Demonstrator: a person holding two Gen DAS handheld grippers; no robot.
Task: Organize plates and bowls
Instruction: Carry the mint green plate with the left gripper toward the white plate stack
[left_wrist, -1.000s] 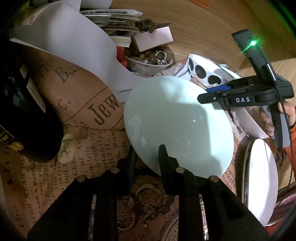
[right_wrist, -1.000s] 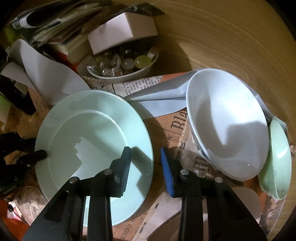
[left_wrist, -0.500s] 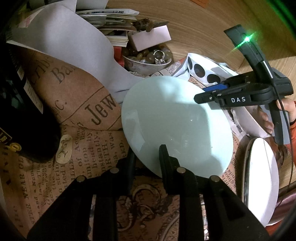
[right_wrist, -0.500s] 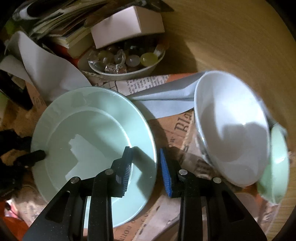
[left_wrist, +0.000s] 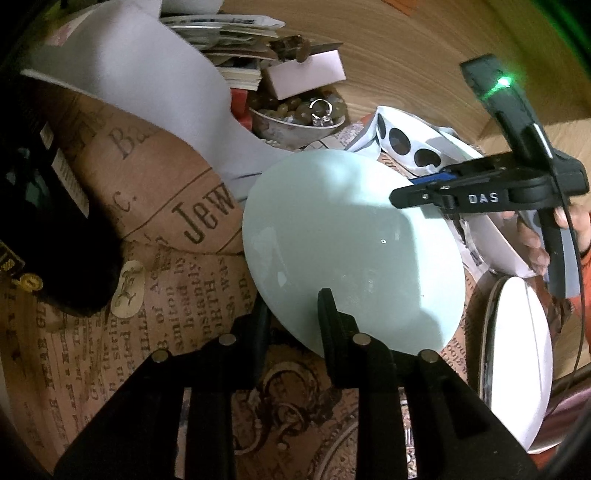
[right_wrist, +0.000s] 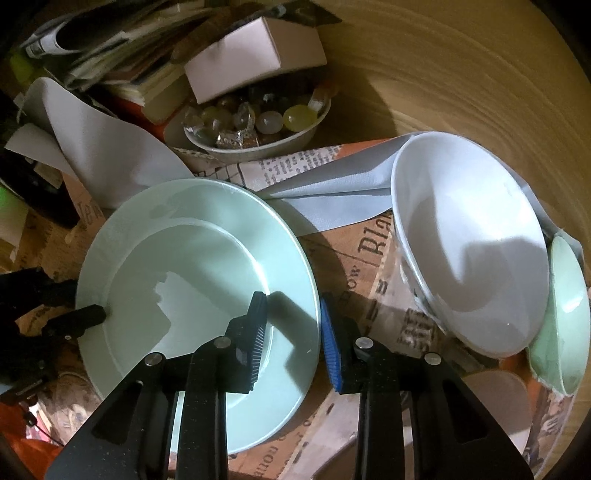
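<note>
Change: right gripper (right_wrist: 293, 336) jaws narrowed slightly astride pale green plate (right_wrist: 207, 295) rim.
Left gripper (left_wrist: 291, 314): clamped on rim.
Technique: both rims pinched before lifting.

White letters "DAS" stand on the black right gripper (left_wrist: 402, 192). The brown newsprint-patterned paper sheet (left_wrist: 155, 192) reads "Jew" left of the left gripper (left_wrist: 291, 314), and "Bla" ahead of the right gripper.

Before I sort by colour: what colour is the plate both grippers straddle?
Pale mint green plate, clearest in the right wrist view.
</note>
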